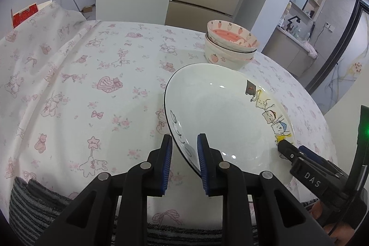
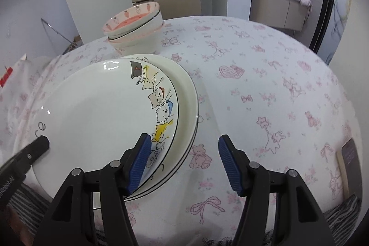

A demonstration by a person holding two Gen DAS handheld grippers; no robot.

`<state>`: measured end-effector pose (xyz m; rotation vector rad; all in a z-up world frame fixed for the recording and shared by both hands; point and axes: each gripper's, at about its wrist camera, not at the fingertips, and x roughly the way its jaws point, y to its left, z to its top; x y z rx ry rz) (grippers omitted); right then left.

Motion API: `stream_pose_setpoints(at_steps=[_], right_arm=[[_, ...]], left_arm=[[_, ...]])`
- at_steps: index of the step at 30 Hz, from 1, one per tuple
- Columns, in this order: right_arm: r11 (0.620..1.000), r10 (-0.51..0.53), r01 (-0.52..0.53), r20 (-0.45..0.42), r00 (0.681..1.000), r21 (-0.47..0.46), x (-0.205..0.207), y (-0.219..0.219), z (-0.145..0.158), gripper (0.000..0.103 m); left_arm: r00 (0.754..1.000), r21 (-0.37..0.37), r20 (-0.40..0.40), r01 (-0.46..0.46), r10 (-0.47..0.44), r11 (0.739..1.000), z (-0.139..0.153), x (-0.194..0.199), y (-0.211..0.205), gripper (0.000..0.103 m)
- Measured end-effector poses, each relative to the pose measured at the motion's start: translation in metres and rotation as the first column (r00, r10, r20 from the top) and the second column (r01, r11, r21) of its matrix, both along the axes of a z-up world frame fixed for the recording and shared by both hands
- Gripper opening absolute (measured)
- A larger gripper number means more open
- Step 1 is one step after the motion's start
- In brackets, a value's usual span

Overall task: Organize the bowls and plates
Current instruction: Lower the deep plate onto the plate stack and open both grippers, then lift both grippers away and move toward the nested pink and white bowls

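Glossy ceramic plate (image 1: 219, 107), cloth tablecloth (image 1: 92, 75)

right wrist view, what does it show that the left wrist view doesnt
Only the right wrist view shows a second plate under the cat plate, and the open right gripper with one finger over the cat plate's edge. Only the left wrist view shows the left gripper straddling the cat plate's near rim, and a red card. Both show the stacked bowls and the pink-print tablecloth.
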<state>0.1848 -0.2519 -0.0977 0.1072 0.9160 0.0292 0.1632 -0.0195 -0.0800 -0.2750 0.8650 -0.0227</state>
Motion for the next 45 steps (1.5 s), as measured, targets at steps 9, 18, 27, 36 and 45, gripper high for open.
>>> stream_pose_setpoints(at_steps=[9, 18, 27, 36, 45], right_arm=[[0.996, -0.007, 0.009, -0.028, 1.000, 0.090, 0.003, -0.018, -0.005, 0.067], [0.988, -0.023, 0.029, -0.041, 0.999, 0.150, 0.008, -0.036, -0.011, 0.068], [0.993, -0.032, 0.033, -0.010, 0.999, 0.118, 0.007, -0.033, -0.010, 0.072], [0.993, -0.030, 0.008, 0.185, 0.982, 0.118, -0.013, -0.037, 0.018, 0.073], [0.999, 0.036, -0.023, 0.492, 0.870, -0.032, -0.051, -0.026, 0.067, 0.103]], left_arm=[[1.000, -0.002, -0.027, 0.016, -0.016, 1.000, -0.003, 0.009, -0.002, 0.024], [0.998, 0.037, -0.053, 0.035, -0.033, 0.999, -0.011, 0.020, -0.016, 0.025], [1.000, 0.065, -0.002, 0.025, -0.025, 0.998, -0.015, 0.018, -0.014, 0.032], [0.914, 0.192, 0.402, -0.033, -0.048, 0.981, 0.042, -0.039, -0.018, 0.082], [0.754, 0.210, 0.652, -0.072, -0.085, 0.975, 0.090, -0.090, -0.015, 0.096]])
